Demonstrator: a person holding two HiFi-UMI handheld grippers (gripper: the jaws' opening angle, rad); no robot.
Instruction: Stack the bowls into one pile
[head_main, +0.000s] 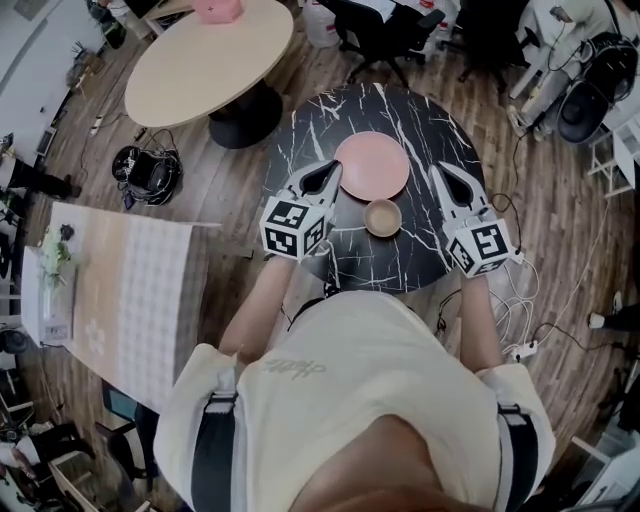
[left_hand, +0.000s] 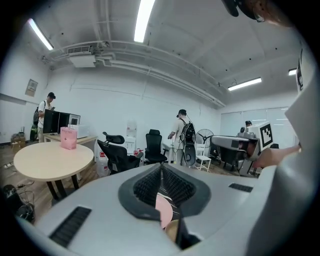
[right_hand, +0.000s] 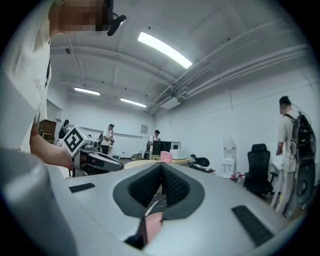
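Trouble from here most likely comes from the grip, since neither claw has anything in it. The left gripper (head_main: 328, 175) and the right gripper (head_main: 443, 175) both have their jaws pressed together on nothing, and they hang above the black marble table (head_main: 400, 105), one to each side of the pink bowl (head_main: 372, 165). That wide, shallow pink bowl lies flat on the table, and the small tan bowl (head_main: 383, 217) stands upright just beside it, on the side nearer the person; whether the two rims touch I cannot tell. The pile is not yet made. By my reckoning the small bowl belongs inside the pink one, so one claw has to spread and pinch its rim. Too shallow a bite on that thin rim could let the bowl tip or drop, and a closed claw coming down on it could knock it against the pink bowl or away from it toward the table's edge. Lifting the pink bowl instead looks worse: its low rim offers little to hold, and set on the smaller bowl it would probably rock and slide off.
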